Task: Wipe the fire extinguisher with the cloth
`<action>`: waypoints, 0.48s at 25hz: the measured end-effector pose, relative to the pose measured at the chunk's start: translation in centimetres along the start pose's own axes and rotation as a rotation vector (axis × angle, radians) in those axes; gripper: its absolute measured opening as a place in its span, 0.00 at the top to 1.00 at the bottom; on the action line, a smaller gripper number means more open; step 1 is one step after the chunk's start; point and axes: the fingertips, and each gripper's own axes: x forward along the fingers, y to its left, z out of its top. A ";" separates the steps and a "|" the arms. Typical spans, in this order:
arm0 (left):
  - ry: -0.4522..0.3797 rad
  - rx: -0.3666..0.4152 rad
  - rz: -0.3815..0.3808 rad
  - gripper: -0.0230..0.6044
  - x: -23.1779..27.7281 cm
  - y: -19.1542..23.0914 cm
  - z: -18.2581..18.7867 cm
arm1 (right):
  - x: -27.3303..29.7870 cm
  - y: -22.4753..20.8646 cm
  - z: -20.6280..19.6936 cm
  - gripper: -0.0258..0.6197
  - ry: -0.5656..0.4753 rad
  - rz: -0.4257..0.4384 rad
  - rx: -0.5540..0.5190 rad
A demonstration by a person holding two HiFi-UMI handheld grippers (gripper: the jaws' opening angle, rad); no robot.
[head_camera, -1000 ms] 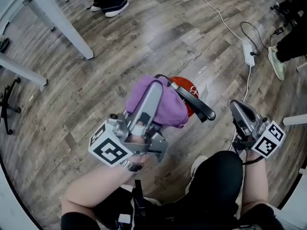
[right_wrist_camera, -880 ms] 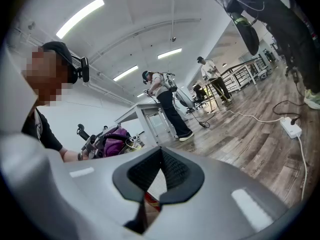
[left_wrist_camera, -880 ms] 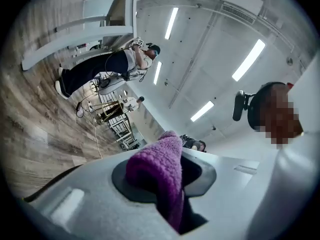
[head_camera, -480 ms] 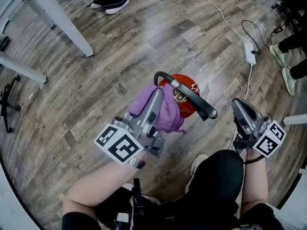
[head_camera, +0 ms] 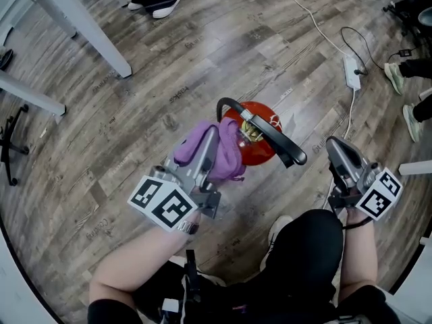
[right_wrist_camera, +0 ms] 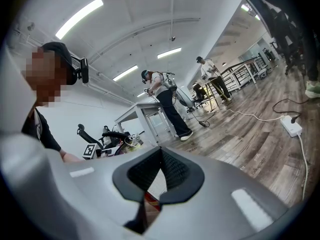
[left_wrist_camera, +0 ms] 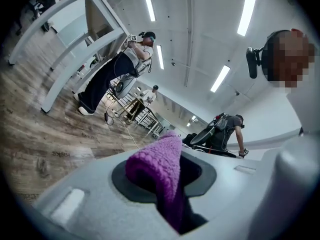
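A red fire extinguisher [head_camera: 262,152] stands upright on the wood floor, seen from above, with a black handle [head_camera: 270,135] across its top. My left gripper [head_camera: 212,135] is shut on a purple cloth [head_camera: 228,155], which presses against the extinguisher's left side. In the left gripper view the cloth [left_wrist_camera: 159,170] bulges out from between the jaws of the left gripper [left_wrist_camera: 167,176]. My right gripper [head_camera: 337,152] hangs to the right of the extinguisher, apart from it. In the right gripper view, the right gripper [right_wrist_camera: 159,178] is shut with nothing held.
A white power strip [head_camera: 352,75] and its cables lie on the floor at the back right. White table legs [head_camera: 91,38] stand at the back left. Bystanders' shoes [head_camera: 156,7] are at the top and right edges. The wearer's knee [head_camera: 307,245] is just below the extinguisher.
My left gripper has sunk with the cloth down the extinguisher's left side and rolled, baring the handle and the valve on top. The right gripper has kept still.
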 end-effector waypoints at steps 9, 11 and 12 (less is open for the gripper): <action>-0.011 0.092 -0.091 0.83 1.5 -5.3 1.1 | 0.0 0.0 0.0 0.96 -0.006 -0.003 0.005; -0.012 0.090 -0.106 0.83 1.4 -5.8 1.1 | 0.0 -0.1 0.1 0.95 -0.008 -0.001 0.008; -0.010 0.097 -0.114 0.83 1.3 -6.1 1.0 | 0.0 -0.1 0.1 0.96 -0.008 -0.001 0.010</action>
